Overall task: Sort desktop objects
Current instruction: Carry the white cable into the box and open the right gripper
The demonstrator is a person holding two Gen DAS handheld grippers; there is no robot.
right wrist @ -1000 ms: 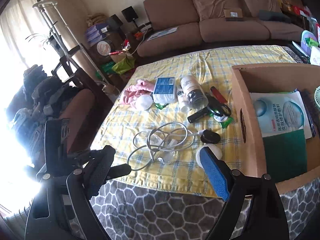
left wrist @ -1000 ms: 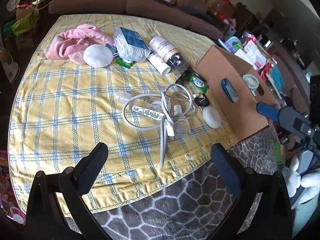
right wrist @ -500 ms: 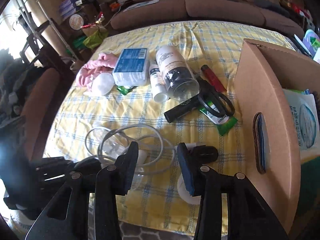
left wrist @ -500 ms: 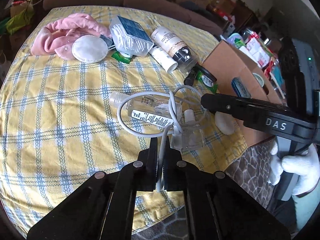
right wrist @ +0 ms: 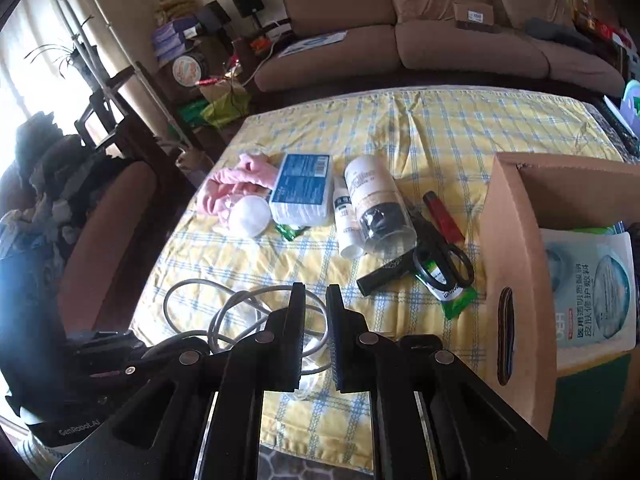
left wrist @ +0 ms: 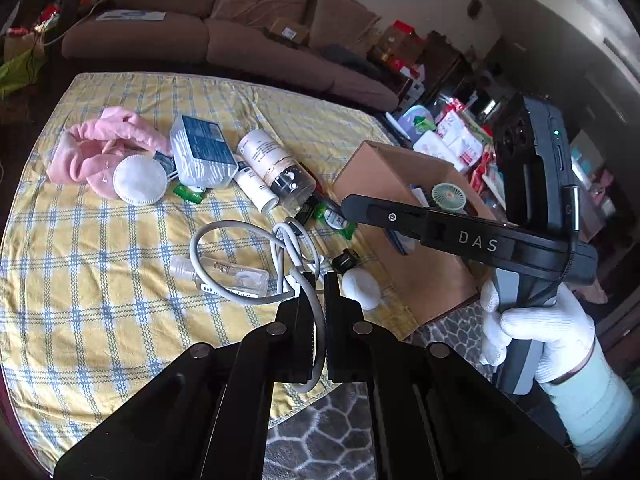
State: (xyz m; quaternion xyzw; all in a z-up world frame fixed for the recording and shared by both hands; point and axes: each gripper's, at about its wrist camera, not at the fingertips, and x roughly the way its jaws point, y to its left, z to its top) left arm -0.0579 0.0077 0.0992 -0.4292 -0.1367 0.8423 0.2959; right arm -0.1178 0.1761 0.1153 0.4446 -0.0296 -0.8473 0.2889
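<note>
A white coiled cable (left wrist: pixel 256 240) lies on the yellow checked cloth (left wrist: pixel 80 240) over a clear small bottle (left wrist: pixel 236 278). My left gripper (left wrist: pixel 319 280) is shut on the cable's near strand, which runs between its fingers. My right gripper (right wrist: pixel 315 294) is nearly shut over the cable (right wrist: pixel 224 312); what sits between its fingers is hidden. In the left wrist view it (left wrist: pixel 348 204) reaches in from the right. An open cardboard box (right wrist: pixel 516 248) stands right of the cable.
At the back of the cloth lie a pink cloth (left wrist: pixel 100 148), a white mask (left wrist: pixel 140 180), a blue-labelled pack (left wrist: pixel 202 152), two bottles (left wrist: pixel 276 168), black scissors (right wrist: pixel 444 256) and a red tube (right wrist: pixel 442 216). A white round pad (left wrist: pixel 362 286) lies near the box. A sofa (right wrist: pixel 420 40) stands behind.
Both grippers closed in from wide open and moved forward over the cable. My left gripper has lifted the cable's near strand slightly.
</note>
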